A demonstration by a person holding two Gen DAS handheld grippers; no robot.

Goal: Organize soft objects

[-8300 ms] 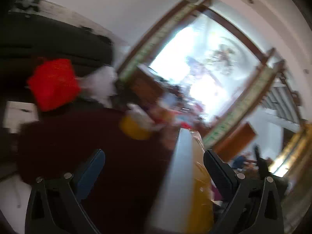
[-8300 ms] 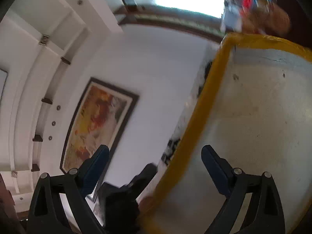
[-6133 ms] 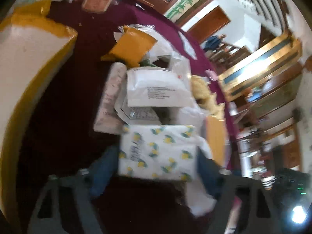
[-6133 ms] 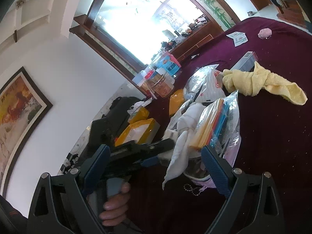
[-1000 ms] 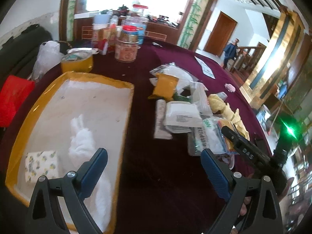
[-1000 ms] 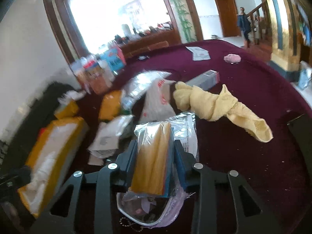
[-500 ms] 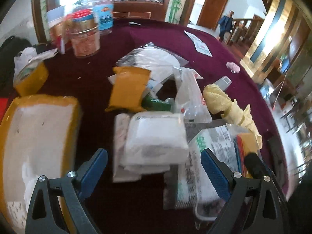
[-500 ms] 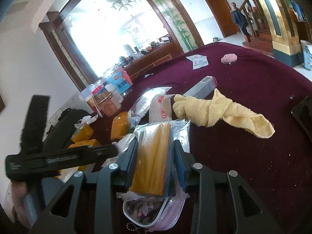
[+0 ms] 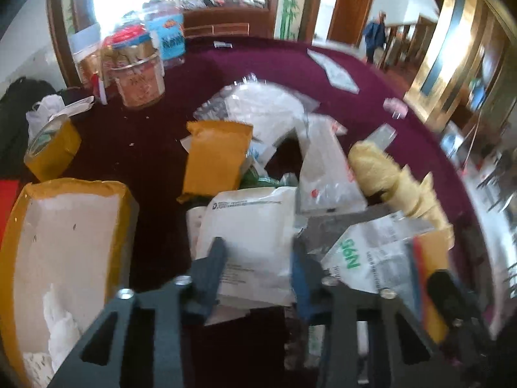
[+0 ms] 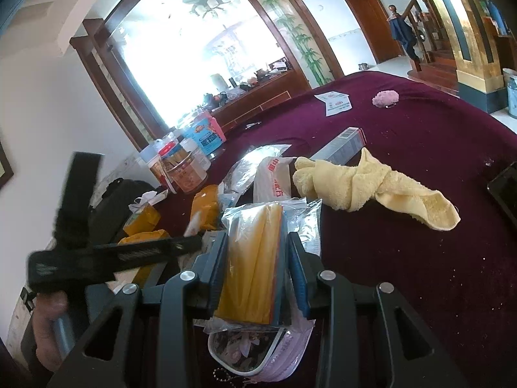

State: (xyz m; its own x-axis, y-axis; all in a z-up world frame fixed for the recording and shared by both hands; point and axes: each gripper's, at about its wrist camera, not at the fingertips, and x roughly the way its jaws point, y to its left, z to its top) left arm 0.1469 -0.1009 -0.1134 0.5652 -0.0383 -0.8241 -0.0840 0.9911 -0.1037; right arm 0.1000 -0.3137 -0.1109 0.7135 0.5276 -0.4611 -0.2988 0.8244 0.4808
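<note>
Your right gripper (image 10: 255, 265) is clenched on the bagged yellow cloths (image 10: 255, 252), the clear sleeve pinched squarely between both pads while its lower end hangs over a pink floral pouch (image 10: 258, 355); your left gripper (image 9: 257, 271) has its jaws drawn in around the near edge of the white packet (image 9: 248, 226), which lies on the pile in the middle of the maroon tablecloth (image 10: 420, 161). The left-wrist view is smeared, so you cannot tell whether those pads truly bite the packet or only flank it. Make sure of the grip before you lift, since slick film tends to slide out of a shallow pinch. Raise each load straight up so it clears the loose bags around it, then carry it toward the yellow-rimmed tray (image 9: 19, 226) at your left, where a white cloth (image 9: 61, 329) lies near the front. Set things down flat and side by side, not heaped. The tray's near end is cut off by the frame, so its free room is unclear. The left gripper's body blocks part of the right-wrist view, and the print on the bags is unreadable.
</note>
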